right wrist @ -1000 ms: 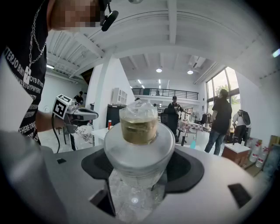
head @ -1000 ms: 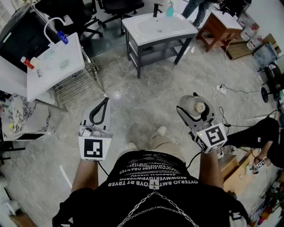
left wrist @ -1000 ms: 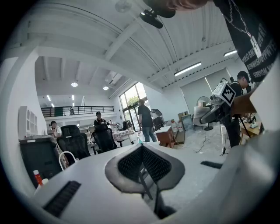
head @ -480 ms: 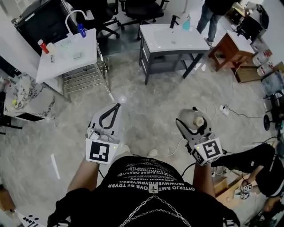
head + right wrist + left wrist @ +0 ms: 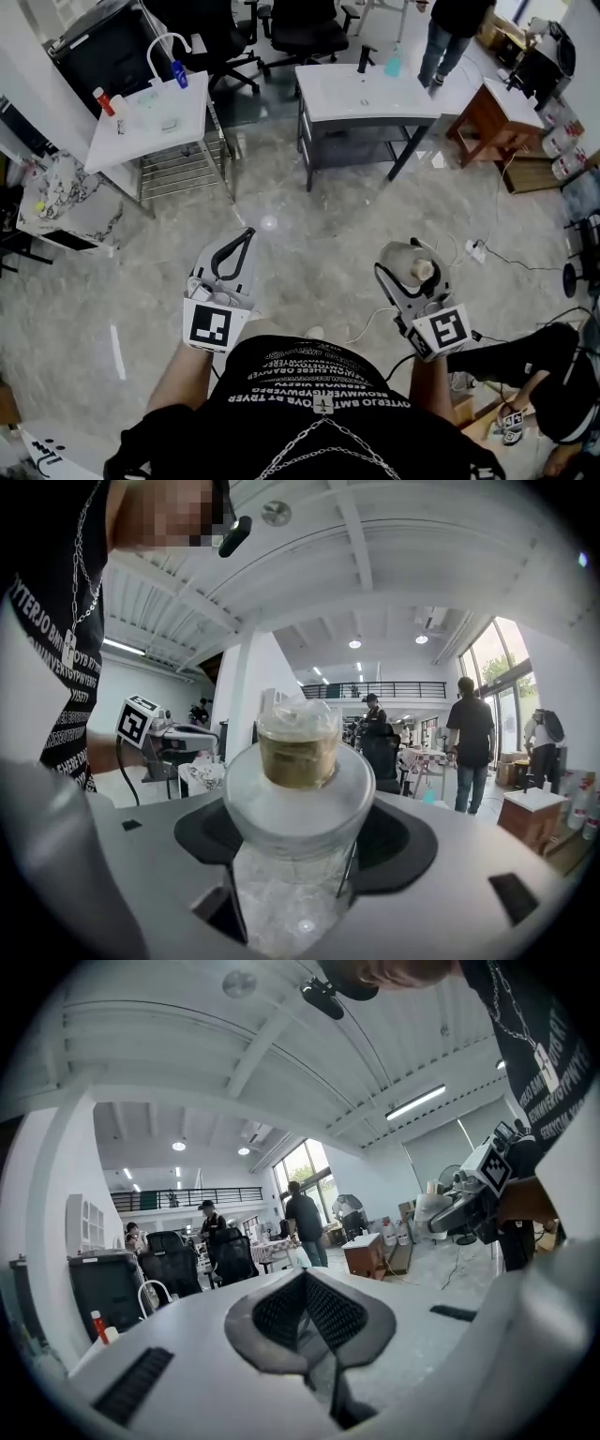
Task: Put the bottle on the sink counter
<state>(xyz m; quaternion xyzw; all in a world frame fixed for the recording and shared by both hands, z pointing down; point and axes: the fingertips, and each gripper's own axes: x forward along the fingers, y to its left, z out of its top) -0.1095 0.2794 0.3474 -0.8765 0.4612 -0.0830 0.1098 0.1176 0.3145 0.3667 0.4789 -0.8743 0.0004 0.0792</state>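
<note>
Item: bottle [image 5: 298, 789], gripped in right tongs [image 5: 403, 272], well apart from sink bench [image 5: 323, 103].
Right tongs clamp its clear body, cap foremost, apparently for carrying; left tongs [image 5: 246, 234] closed, empty, evidently idle; floor [image 5: 319, 225] lies between.

- bottle [image 5: 413, 262]: lower body hidden betw right gripper [image 5: 405, 272] jaws; base cut off at btm edge in right gripper view.
- person [image 5: 450, 33] beyond sink counter [image 5: 375, 103] far edge: upper body cut by top edge.
- teal item [image 5: 393, 66] at that far edge: too small to ID.
- red-capped item [image 5: 97, 97], white counter [image 5: 155, 131] left corner: same.
- 2nd person [image 5: 548, 375], btm-right: cut by right edge.
</note>
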